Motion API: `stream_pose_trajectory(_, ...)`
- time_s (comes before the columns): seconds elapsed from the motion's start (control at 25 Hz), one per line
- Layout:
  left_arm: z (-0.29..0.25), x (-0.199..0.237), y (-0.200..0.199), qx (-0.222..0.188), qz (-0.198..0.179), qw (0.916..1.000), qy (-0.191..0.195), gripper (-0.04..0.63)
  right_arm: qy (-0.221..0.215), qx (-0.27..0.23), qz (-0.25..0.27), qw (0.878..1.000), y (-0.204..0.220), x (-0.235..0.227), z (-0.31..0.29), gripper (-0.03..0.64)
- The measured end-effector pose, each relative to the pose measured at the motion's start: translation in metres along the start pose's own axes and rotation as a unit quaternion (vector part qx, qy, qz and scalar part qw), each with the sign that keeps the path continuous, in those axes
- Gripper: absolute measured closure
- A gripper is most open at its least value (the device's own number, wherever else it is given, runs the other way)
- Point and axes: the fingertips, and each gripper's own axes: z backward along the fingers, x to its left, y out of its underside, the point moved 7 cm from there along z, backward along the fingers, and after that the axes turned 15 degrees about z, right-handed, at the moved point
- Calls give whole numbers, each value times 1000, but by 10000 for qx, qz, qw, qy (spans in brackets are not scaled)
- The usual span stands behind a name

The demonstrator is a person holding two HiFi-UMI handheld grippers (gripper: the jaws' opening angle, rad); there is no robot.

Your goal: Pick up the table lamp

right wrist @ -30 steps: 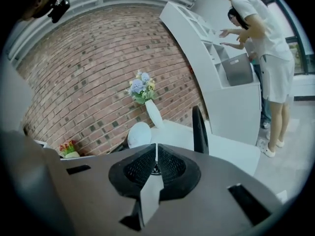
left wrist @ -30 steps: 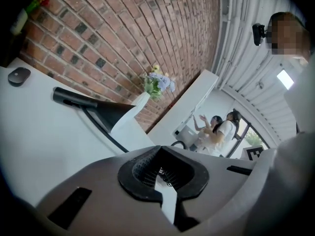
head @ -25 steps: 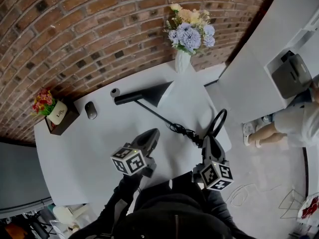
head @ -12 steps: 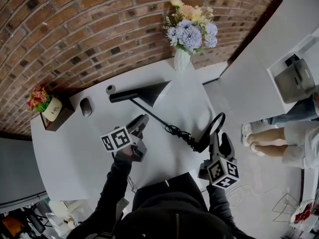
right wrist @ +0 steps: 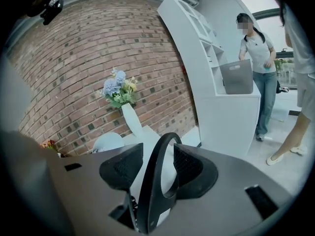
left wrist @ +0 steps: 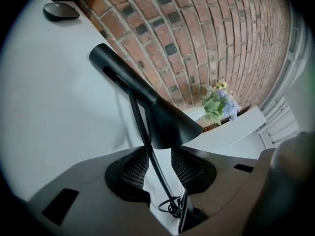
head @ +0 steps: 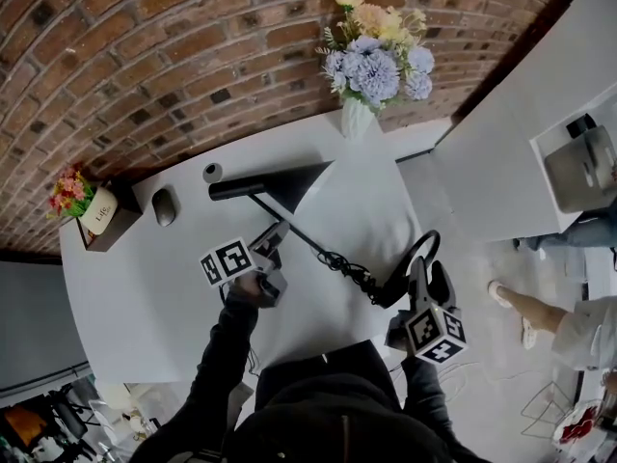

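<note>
1. The lamp (head: 289, 228) lies on its side on the table (head: 145, 287). Its shade (head: 301, 181) is toward the brick wall and its ring base (head: 413, 258) is at the near right corner.
2. On my left gripper (left wrist: 160, 168) the jaws have just been opening and are now spread. The thin stem (left wrist: 143, 136) runs between the pads and isn't pinched.
3. On my right gripper (right wrist: 158, 165) the jaws have also just been opening and are now spread. The ring base sits between the pads. One pad may be brushing it; I can't be sure.
4. Handling: it looks rigid, like metal. The stem is smooth and round, so it will likely twist or slide in a pinch. Most of the weight is probably in the base.
5. Hold: I'd clamp the ring's flat band firmly on the right and the stem mid-length on the left, then lift both ends level.
6. The cord (head: 349, 270) is coiled loose by the base, so expect some drag.
</note>
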Motion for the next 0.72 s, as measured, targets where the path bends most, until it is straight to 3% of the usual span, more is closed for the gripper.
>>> stream_pose_trajectory(0.4,-18,15,-18,-263,460,9986,-64,460,-99,335,-67,9994,2,-6,-22,463)
stream_pose_trajectory(0.72,-27,21,-23,-244,575,9980,59,484,-130,525,-21,9985,6,-4,-31,465)
